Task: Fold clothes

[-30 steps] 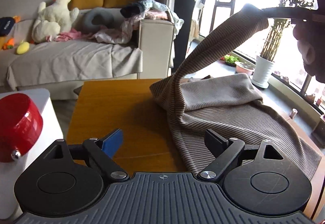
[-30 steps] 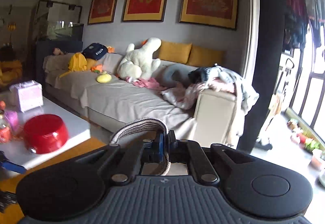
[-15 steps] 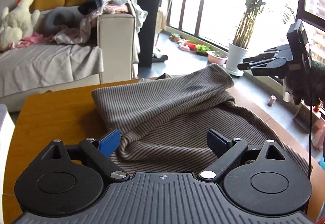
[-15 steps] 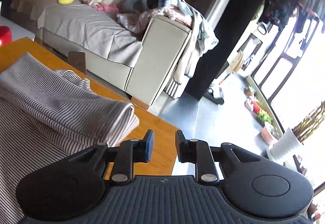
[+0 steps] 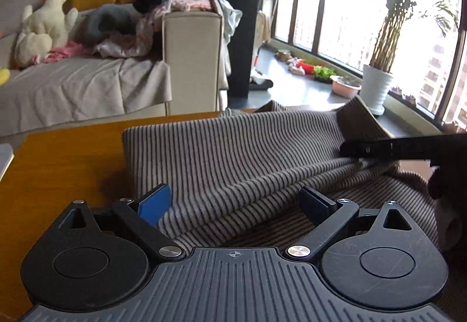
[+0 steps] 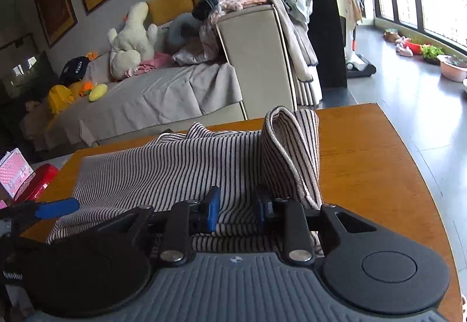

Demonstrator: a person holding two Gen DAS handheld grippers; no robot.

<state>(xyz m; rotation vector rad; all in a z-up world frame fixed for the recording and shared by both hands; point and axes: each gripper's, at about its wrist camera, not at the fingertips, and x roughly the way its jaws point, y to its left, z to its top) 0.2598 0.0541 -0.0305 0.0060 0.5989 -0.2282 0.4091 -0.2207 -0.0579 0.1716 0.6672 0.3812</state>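
A brown striped garment lies folded over itself on the wooden table. My left gripper hovers open and wide over its near edge, with nothing gripped. In the right wrist view the same garment fills the table, and one fold stands up at its right end. My right gripper is open and low on the cloth, with striped fabric showing flat between its blue pads. From the left wrist view the right gripper is a dark bar touching the cloth where the creases gather.
A beige sofa behind the table carries a clothes pile and a plush toy. A red bowl and a pink box sit at the left. A potted plant stands by the window. A hand holds the right gripper.
The right gripper let go of the cloth edge it held high, and that edge now lies folded over the garment. It then came down onto the cloth. The left gripper stayed open and swung right.
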